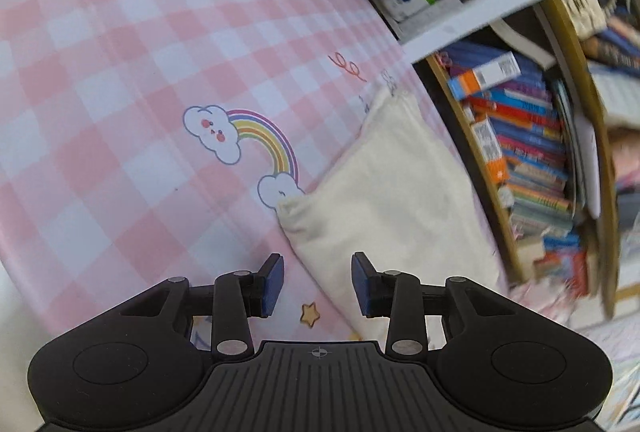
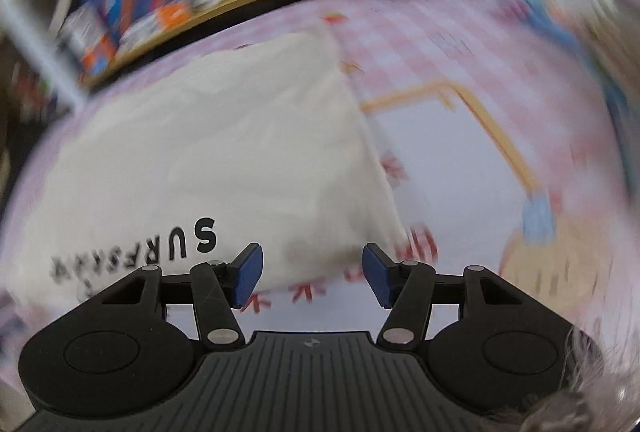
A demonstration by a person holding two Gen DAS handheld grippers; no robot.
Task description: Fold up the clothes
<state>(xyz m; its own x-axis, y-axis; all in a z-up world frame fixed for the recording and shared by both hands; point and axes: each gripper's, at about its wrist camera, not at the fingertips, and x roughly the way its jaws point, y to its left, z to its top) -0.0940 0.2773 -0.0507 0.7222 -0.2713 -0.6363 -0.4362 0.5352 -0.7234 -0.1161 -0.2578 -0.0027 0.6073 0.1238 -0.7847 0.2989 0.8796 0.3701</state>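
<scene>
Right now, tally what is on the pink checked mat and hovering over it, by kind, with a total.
Cream folded garment: 1
Pink checked mat: 1
Handheld tools, both open with nothing between the pads: 2, the left tool and the right tool
Total: 4
The bookshelf behind is blurred and left out.

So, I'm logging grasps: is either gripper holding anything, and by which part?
Nothing is held. Left gripper and right gripper are open above the folded shirt.
</scene>
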